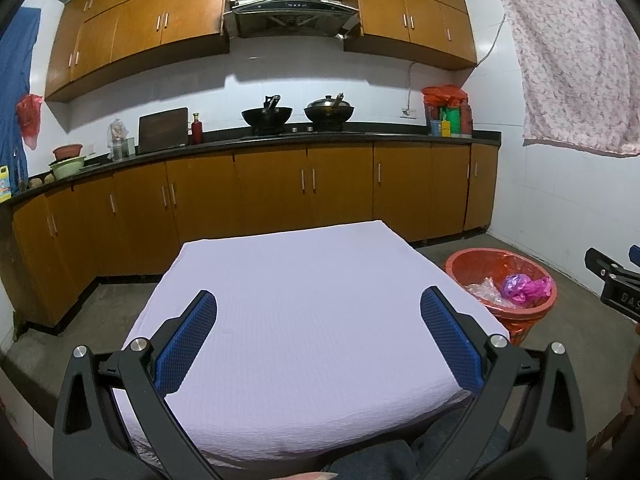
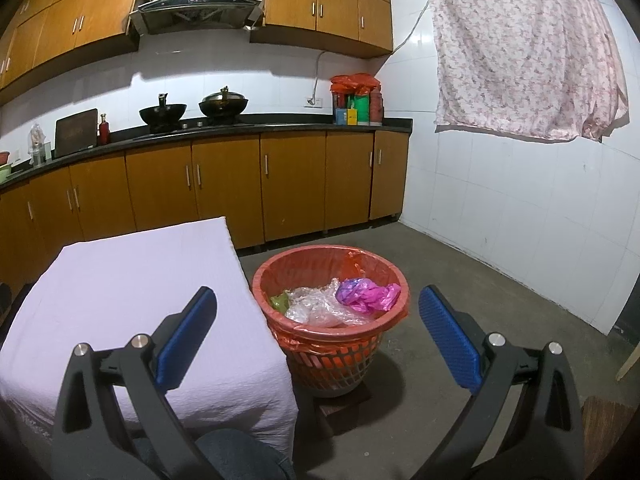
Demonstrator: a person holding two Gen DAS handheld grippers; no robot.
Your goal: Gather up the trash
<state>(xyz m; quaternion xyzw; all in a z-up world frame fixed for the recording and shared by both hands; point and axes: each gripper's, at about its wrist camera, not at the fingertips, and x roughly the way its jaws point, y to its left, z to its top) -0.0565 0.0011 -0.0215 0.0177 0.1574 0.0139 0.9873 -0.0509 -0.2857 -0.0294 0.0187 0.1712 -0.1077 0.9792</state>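
The left hand-held gripper point(image 1: 318, 306) is hovering released over the cloth-covered table point(image 1: 304, 280), grasping nothing. The right hand-held gripper point(image 2: 318, 306) is hanging released before the bin point(image 2: 332, 276), which is standing on the floor beside the table, with the trash point(image 2: 340, 300) lying inside.

One table point(image 1: 312, 320), near centre. One red bin point(image 2: 334, 344), right of table. Two grippers: left point(image 1: 318, 338), right point(image 2: 318, 338). Two woks on far counter: left point(image 1: 267, 115), right point(image 1: 329, 113). One hood point(image 1: 291, 8), far. One floral cloth point(image 2: 524, 52) hung right.
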